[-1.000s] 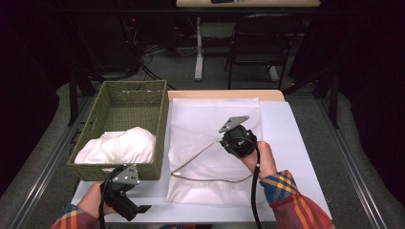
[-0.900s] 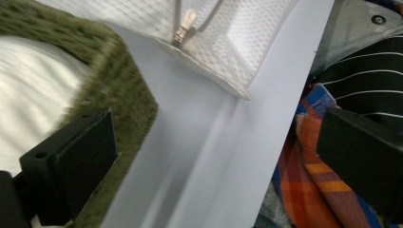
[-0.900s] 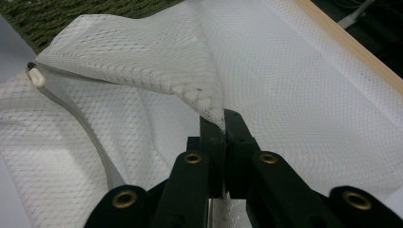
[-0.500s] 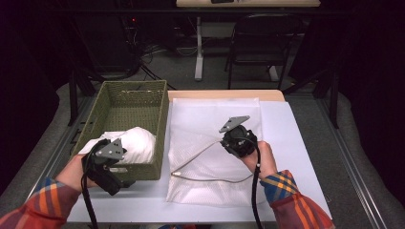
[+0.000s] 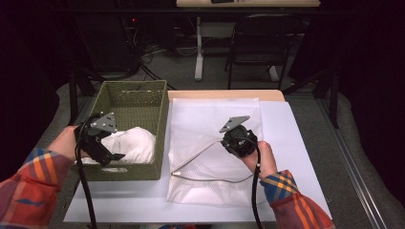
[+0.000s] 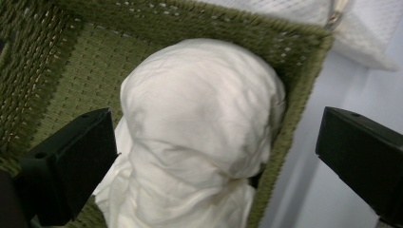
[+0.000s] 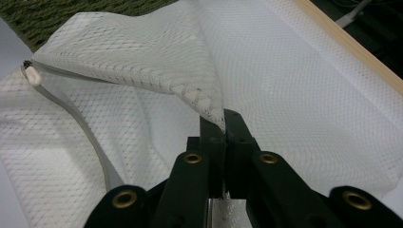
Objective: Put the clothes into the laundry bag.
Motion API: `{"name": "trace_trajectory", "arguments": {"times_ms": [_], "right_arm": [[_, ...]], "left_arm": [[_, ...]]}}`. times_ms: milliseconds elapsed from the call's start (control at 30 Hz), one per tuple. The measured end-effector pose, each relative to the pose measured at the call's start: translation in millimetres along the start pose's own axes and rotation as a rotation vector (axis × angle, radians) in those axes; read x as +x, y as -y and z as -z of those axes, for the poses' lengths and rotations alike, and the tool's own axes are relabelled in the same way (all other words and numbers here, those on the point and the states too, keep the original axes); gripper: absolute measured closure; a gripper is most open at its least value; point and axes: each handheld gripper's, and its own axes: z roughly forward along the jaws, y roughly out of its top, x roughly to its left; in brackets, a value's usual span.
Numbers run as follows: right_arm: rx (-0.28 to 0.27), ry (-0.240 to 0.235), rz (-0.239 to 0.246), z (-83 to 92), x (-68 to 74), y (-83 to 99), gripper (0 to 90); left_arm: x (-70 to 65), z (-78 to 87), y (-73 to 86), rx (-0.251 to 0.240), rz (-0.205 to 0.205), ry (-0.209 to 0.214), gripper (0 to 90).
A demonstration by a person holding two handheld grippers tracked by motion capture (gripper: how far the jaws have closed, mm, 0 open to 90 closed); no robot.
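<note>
Right tongs (image 7: 223, 124) are clamping the mesh bag (image 5: 215, 143) flap on the bench, holding it open; left tongs (image 5: 111, 157) (jaws apart) are hovering over the white cloth (image 6: 199, 133) in the basket (image 5: 133, 95). Next: grasping it.

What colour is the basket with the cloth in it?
Green, an olive shade. The woven basket shows best in the high view.

Between the right gripper's (image 7: 222, 124) matt black plastic jaws sits fine white netting of the mesh bag (image 7: 142, 57), edged by a smooth grey zipper (image 7: 90, 133). Ahead of the left gripper (image 6: 214, 156), soft crumpled white cloth (image 6: 199, 123) lies in a rough, green woven basket (image 6: 71, 61).
</note>
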Motion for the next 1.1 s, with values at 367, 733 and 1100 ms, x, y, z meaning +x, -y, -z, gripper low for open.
{"name": "trace_trajectory", "arguments": {"times_ms": [367, 733, 1100], "right_arm": [[0.006, -0.004, -0.002, -0.9, -0.3, 0.4, 88.6], [0.015, -0.007, -0.001, -2.7, -0.5, 1.0, 88.5], [0.021, -0.009, -0.001, -3.9, 1.0, 1.2, 88.5]], "left_arm": [[35.3, -41.8, 9.0, 0.133, 0.034, 0.045, 0.0], [44.9, -80.4, 12.8, 0.199, 0.04, 0.149, 0.0], [46.8, -111.7, 15.8, 0.257, 0.089, 0.241, 1.9]]}}
